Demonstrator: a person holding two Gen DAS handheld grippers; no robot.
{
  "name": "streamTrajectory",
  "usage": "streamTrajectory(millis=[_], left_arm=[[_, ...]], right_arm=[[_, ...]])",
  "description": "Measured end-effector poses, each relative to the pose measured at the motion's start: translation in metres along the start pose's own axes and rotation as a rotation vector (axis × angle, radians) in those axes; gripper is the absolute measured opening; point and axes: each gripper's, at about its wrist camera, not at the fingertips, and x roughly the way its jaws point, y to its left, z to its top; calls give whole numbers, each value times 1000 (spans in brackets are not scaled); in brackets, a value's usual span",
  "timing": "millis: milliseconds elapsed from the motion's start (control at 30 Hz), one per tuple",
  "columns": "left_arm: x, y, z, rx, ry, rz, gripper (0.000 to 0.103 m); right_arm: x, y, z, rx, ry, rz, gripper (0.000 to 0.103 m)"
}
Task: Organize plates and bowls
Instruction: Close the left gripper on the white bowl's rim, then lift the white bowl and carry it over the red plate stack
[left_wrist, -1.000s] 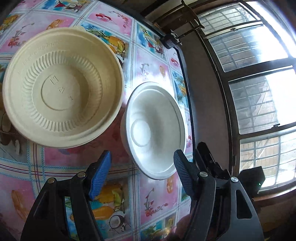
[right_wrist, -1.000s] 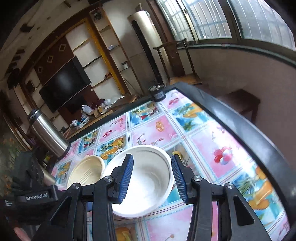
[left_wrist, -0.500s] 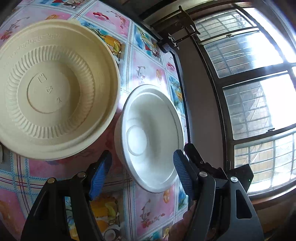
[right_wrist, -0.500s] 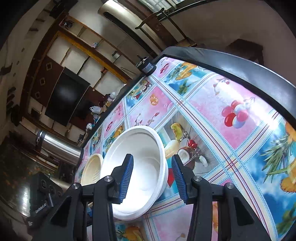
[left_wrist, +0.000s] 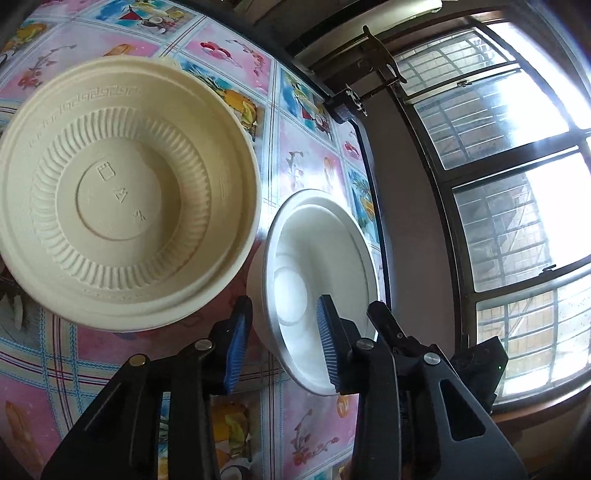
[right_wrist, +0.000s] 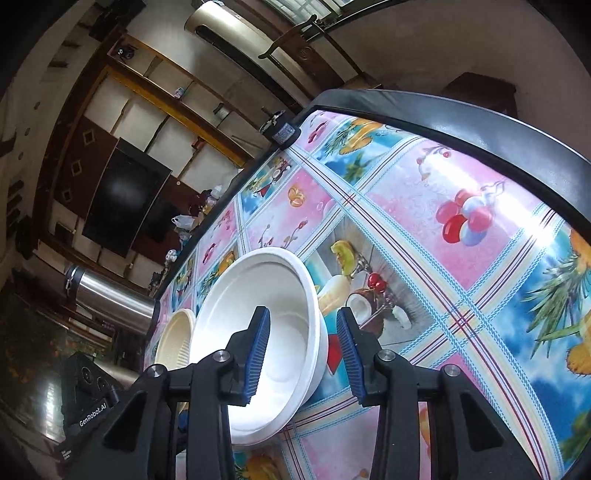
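A white bowl (left_wrist: 317, 266) sits on the patterned tablecloth beside a larger cream ribbed bowl (left_wrist: 122, 192). My left gripper (left_wrist: 282, 341) is open, its blue pads straddling the white bowl's near left wall, one pad outside and one inside. In the right wrist view the white bowl (right_wrist: 280, 306) is close in front, the cream bowl (right_wrist: 175, 341) behind it at left. My right gripper (right_wrist: 303, 349) is open and straddles the bowl's right wall, left pad inside, right pad outside. Neither pair of pads visibly touches the rim.
The table's black edge (right_wrist: 461, 110) runs along the right, with a small black clamp device (right_wrist: 282, 133) at the far corner. A steel thermos (right_wrist: 110, 295) stands at far left. Windows (left_wrist: 517, 184) lie beyond the table edge.
Both grippers have moved closer to the white bowl and now straddle its walls. The left gripper's jaws have narrowed. The bowls have not moved on the table.
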Motion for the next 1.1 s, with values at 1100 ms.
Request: streamTrajectory(millis=[1100], left_arm=[[3,-3,-4,59,-31,104,7]], right_arm=[[7,2,-3,-5,17,-59,7]])
